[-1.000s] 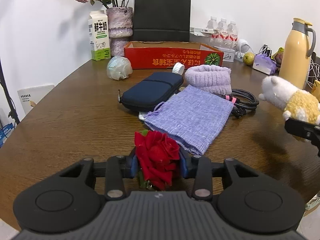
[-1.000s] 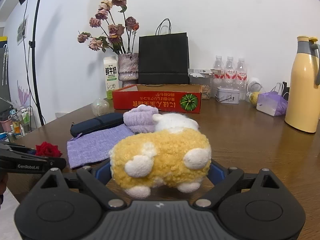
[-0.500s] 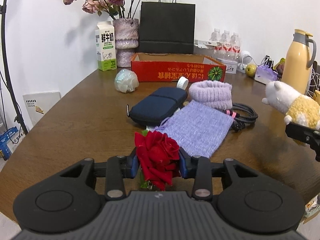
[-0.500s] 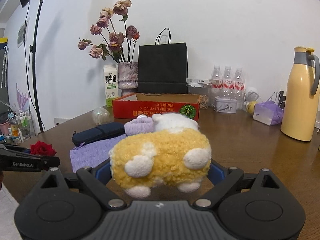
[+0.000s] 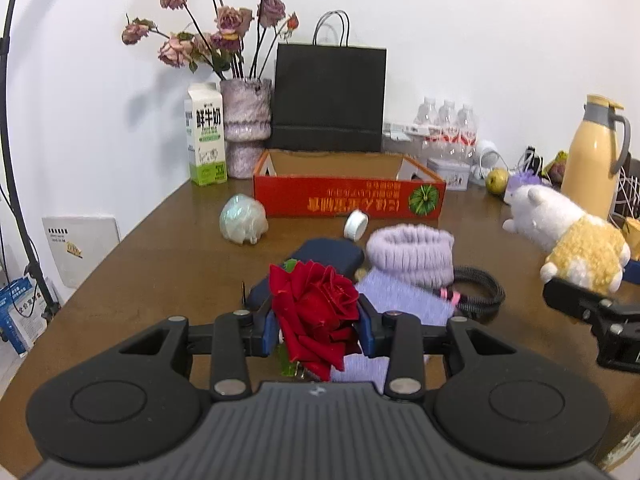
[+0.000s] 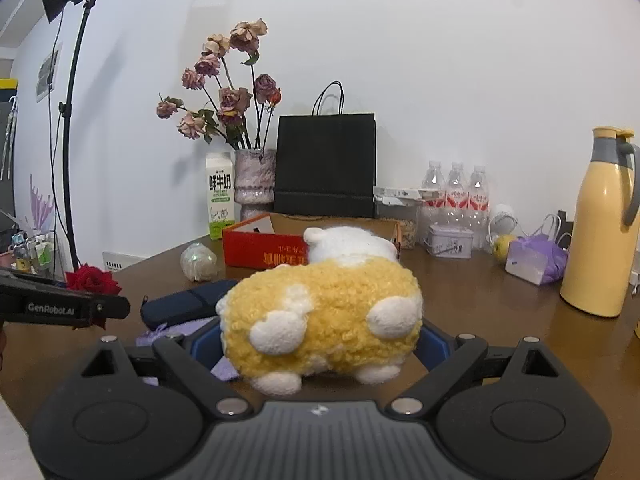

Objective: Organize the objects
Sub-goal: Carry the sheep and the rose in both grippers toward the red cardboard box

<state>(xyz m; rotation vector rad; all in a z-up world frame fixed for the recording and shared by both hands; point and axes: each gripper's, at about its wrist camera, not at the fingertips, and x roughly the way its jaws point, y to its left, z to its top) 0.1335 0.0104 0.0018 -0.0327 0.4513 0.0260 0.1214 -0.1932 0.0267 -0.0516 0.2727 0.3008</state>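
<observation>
A brown wooden table (image 5: pixel 160 264) stands against a white wall (image 5: pixel 460 20). Along its far edge, from left to right, are a milk carton (image 5: pixel 205 135), a vase (image 5: pixel 245 128) of dried pink flowers, a black paper bag (image 5: pixel 329 98), a pack of water bottles (image 5: pixel 448 124) and, far right, a yellow thermos (image 5: pixel 595 156). In front of the bag sits an open red box (image 5: pixel 349 190). Nearer lie a pale crumpled ball (image 5: pixel 242 224), a white cap (image 5: pixel 355 224), a dark blue case (image 5: pixel 326 258), a lilac knit band (image 5: pixel 412 254), a purple cloth (image 5: pixel 404 300) and a coiled black cable (image 5: pixel 478 288). A light stand (image 6: pixel 74 128) rises at the left of the room. The left gripper (image 5: pixel 318 326) is clamped on a red rose (image 5: pixel 316 306), its blue pads pressing the bloom from both sides, held above the near end of the cloth and case. The right gripper (image 6: pixel 320 344) grips a plush toy (image 6: pixel 320 312), yellow-bodied with a white head facing the box, its jaws spread wide around the body; in the left view the toy hangs at the right, clear of the table, near the thermos. In the right view the rose shows at the far left, level with the case.
</observation>
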